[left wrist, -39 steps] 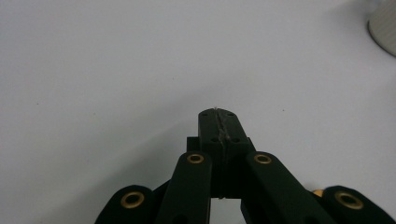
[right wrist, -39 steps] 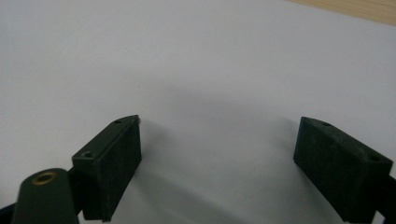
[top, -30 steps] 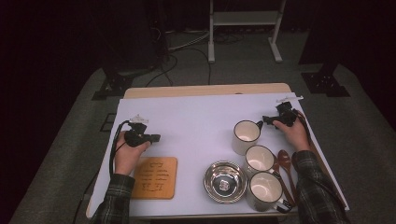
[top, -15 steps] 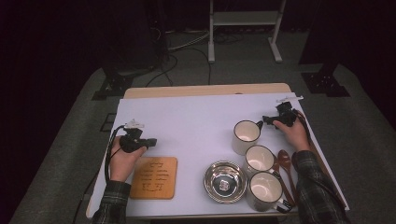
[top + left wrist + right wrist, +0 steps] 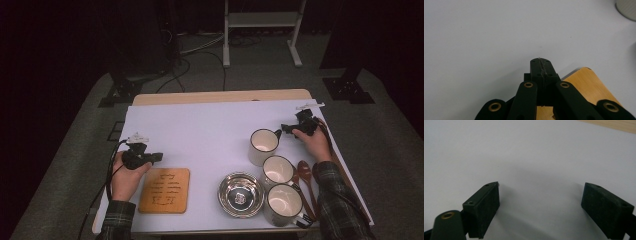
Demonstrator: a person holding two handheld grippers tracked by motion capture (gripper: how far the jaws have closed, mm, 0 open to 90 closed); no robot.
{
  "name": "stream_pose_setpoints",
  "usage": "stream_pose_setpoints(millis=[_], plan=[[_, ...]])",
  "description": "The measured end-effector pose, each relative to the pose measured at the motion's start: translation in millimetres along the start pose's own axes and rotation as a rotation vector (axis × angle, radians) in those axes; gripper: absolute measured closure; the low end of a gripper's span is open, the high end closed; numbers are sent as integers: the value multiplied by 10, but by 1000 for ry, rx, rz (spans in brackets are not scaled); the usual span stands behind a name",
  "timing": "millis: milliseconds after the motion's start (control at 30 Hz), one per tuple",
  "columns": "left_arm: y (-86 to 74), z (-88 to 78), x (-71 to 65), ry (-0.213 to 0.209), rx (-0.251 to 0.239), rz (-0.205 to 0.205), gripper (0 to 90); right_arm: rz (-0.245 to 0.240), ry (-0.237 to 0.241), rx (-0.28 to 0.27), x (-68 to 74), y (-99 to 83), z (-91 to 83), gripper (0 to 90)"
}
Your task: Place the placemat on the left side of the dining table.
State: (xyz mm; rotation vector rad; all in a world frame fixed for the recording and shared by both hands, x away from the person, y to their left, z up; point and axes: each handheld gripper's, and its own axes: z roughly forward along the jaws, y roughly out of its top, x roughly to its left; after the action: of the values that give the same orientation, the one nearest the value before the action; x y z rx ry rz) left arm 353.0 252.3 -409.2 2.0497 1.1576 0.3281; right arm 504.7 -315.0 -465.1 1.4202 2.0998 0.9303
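The right gripper (image 5: 289,128) is held with jaws wide apart and empty just beside the handle of the far white mug (image 5: 263,146). The left gripper (image 5: 156,157), jaws pressed shut on nothing, is poised near the wooden trivet (image 5: 165,190). If the handle is clipped sideways, the mug could be tipped against the neighbouring mug (image 5: 278,170).
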Motion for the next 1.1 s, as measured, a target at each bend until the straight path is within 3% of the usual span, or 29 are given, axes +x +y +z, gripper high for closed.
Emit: stream_pose_setpoints(millis=[667, 1100], plan=[[-240, -204, -27, 37, 6, -8, 898, 1, 2, 2, -2, 2, 0, 134], [-420, -333, 8, 56, 3, -41, 898, 1, 2, 2, -4, 2, 1, 134]])
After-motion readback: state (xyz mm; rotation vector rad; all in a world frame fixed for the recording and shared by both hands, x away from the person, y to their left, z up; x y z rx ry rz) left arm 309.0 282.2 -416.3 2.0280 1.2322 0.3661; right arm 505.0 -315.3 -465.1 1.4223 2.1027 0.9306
